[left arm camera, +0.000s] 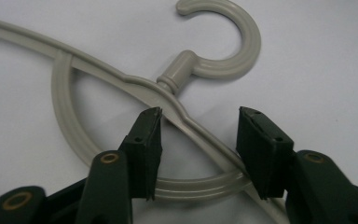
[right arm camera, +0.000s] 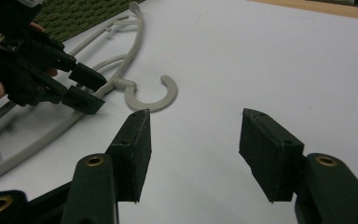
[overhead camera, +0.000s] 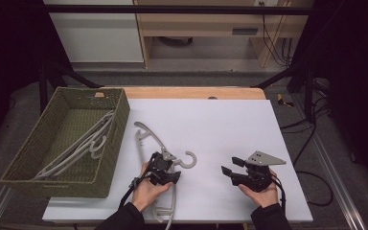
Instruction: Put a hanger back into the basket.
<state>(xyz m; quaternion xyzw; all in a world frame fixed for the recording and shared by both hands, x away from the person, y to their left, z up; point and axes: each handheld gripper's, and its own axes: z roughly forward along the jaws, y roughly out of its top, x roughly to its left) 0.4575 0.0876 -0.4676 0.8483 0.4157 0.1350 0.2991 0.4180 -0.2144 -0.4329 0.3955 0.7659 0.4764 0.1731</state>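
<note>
The left gripper [left arm camera: 199,116] is positioned over the hanger [left arm camera: 135,84] on the white board [overhead camera: 230,124], jaws spread to either side of the hanger's arm just below the hook neck, with the pads clear of the plastic. The right gripper [right arm camera: 195,116] rests on the board well to the right of the hanger, its jaws spread with nothing between them. The hanger lies flat near the board's front left, just beside the green basket [overhead camera: 117,134], which contains more hangers [overhead camera: 84,143].
</note>
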